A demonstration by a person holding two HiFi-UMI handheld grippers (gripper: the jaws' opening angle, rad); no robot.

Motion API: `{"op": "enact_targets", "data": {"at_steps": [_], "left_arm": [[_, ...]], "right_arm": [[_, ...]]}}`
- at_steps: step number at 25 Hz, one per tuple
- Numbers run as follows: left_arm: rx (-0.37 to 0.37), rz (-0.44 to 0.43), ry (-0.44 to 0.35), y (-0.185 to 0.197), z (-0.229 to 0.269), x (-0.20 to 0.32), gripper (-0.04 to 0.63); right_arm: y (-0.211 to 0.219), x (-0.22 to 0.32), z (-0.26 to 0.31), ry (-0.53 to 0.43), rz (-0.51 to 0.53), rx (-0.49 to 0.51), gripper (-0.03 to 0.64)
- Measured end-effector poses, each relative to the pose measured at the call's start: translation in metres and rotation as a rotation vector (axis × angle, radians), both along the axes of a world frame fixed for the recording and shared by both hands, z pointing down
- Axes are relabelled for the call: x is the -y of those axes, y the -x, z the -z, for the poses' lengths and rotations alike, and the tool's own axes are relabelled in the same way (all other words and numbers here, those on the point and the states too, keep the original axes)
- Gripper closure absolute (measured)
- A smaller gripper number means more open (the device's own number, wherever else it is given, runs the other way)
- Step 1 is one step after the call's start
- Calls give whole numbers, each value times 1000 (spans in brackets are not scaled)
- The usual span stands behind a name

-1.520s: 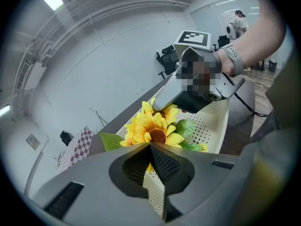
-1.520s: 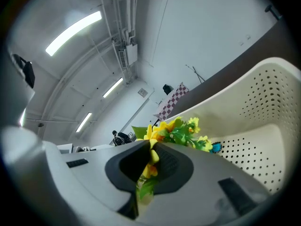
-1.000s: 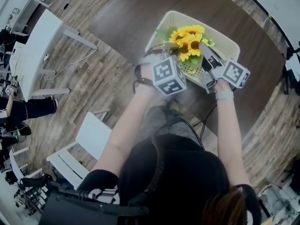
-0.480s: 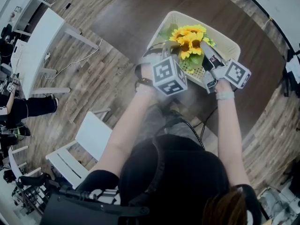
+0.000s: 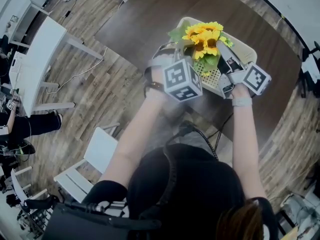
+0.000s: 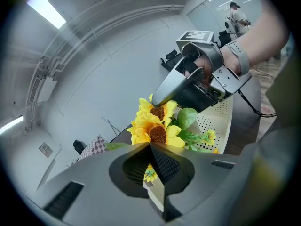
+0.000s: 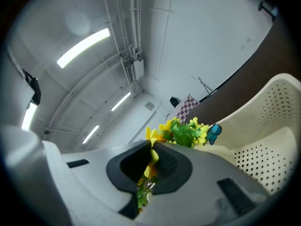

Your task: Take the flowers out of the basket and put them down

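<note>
Flowers (image 5: 204, 35): yellow sunflower bunch with green leaves, held above the basket, blooms higher than its rim; no view shows whether the stem ends are clear of it.
Basket (image 5: 246, 48): cream, perforated, standing on the dark table (image 5: 145, 19); nothing else shows inside it.
Left gripper (image 6: 151, 149): at the basket's left side, jaws clamped on the bunch with a small yellow bloom pinched between them.
Right gripper (image 7: 150, 158): at the basket's right side, jaws clenched on petals and leaves.
Done: two-sided grasp made; the bunch looks lifted off the basket's floor.
Left: carry the flowers past the basket's rim, lay them on the table beside the basket, let go.
</note>
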State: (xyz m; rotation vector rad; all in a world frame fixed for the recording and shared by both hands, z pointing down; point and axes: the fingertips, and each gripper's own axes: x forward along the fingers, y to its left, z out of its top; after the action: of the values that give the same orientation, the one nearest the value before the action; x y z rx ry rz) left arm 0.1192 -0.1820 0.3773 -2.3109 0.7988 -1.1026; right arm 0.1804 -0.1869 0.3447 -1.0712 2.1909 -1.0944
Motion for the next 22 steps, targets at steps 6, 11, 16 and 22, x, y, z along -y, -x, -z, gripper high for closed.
{"op": "enact_targets", "data": {"at_steps": [6, 11, 16, 22], "left_arm": [[-1, -29, -22, 9, 15, 12, 586], [-13, -29, -50, 20, 28, 20, 586], [-17, -23, -76, 37, 38, 29, 586], [-23, 3, -97, 66, 49, 47, 586]], "right_arm": [[11, 5, 12, -14, -36, 1, 614], [24, 13, 25, -43, -40, -7, 614], [44, 23, 35, -69, -32, -6, 615], [73, 38, 45, -77, -13, 0, 615]]}}
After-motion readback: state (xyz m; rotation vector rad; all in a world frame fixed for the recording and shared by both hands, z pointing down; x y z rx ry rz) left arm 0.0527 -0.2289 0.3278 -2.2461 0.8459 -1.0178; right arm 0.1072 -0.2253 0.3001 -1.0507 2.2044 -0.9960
